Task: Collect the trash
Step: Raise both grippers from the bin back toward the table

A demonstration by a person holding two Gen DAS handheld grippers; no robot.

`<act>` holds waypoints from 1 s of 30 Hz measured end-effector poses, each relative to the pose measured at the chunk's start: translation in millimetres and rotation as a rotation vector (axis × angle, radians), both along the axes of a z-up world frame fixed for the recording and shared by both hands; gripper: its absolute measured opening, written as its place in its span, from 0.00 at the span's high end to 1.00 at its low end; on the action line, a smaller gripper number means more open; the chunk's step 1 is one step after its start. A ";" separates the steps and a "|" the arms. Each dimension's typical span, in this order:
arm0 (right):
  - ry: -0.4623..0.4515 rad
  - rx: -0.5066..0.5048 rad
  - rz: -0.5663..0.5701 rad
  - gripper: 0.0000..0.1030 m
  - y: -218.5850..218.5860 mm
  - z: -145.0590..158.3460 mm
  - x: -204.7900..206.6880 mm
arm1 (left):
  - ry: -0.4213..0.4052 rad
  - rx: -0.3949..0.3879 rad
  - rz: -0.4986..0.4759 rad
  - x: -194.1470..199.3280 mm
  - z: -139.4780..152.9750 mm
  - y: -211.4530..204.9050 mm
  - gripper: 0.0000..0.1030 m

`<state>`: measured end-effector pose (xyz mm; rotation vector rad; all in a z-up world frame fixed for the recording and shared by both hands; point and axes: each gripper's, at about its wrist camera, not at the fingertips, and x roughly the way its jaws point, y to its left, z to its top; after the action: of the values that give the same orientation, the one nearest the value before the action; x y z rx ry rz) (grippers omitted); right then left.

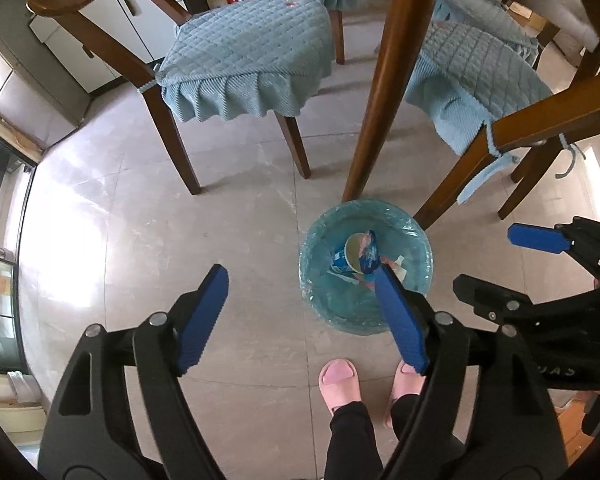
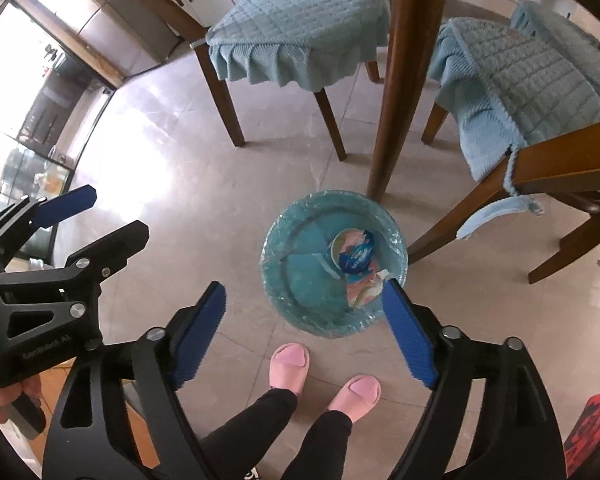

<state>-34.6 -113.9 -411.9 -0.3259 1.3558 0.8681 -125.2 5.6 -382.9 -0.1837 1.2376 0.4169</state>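
Blue-padded left tongs (image 1: pixel 300 312) gape wide with nothing between them, pointing steeply down at the floor (image 1: pixel 140 240). The right tongs (image 2: pixel 304 328) are just as wide and empty, held beside the left at about the same tilt; each pair shows at the edge of the other's view. Below them stand two feet in pink slippers (image 2: pixel 290 362) with black trouser legs.

Just past the toes sits the bin (image 1: pixel 366 268), round, lined with a thin blue-green bag (image 2: pixel 300 280) stretched over its rim. Trash (image 2: pixel 354 260) lies at the bottom toward the far right side: a crushed paper cup with a pale inside, a blue printed wrapper against it, and a pink-and-white packet beside those. The items touch one another in a small heap.

Right behind the bin rises a brown wooden table leg (image 1: pixel 384 80). Farther off stand wooden chairs (image 1: pixel 172 132) with quilted light-blue cushions (image 1: pixel 248 56).
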 end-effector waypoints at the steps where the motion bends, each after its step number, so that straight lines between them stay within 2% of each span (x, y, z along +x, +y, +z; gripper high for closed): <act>1: -0.008 -0.004 -0.004 0.17 -0.9 7.1 -0.7 | 0.002 0.003 0.002 -0.6 4.4 0.7 0.26; 6: -0.043 -0.002 -0.002 0.15 -8.9 46.4 -6.0 | -0.019 0.027 -0.001 -5.6 41.9 1.6 0.15; 11: -0.070 0.014 0.000 0.15 -14.8 90.5 -9.8 | -0.055 0.055 -0.022 -9.2 88.5 5.5 0.09; 18: -0.149 0.031 -0.003 0.15 -17.4 158.3 -8.0 | -0.117 0.072 -0.016 -16.3 149.4 19.9 0.07; 21: -0.167 0.071 -0.006 0.15 -15.8 188.4 -1.8 | -0.144 0.069 -0.032 -15.7 169.4 23.5 0.07; 26: -0.244 0.135 0.027 0.14 -8.8 243.7 14.2 | -0.190 0.083 -0.074 -10.6 202.6 27.6 0.06; 30: -0.300 0.194 0.005 0.14 -10.3 281.2 33.7 | -0.224 0.088 -0.086 1.9 229.8 34.6 0.06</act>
<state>-0.9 -124.3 -130.6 -0.2956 0.9861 0.9073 -123.3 40.2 -153.1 -0.0984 1.0019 0.3646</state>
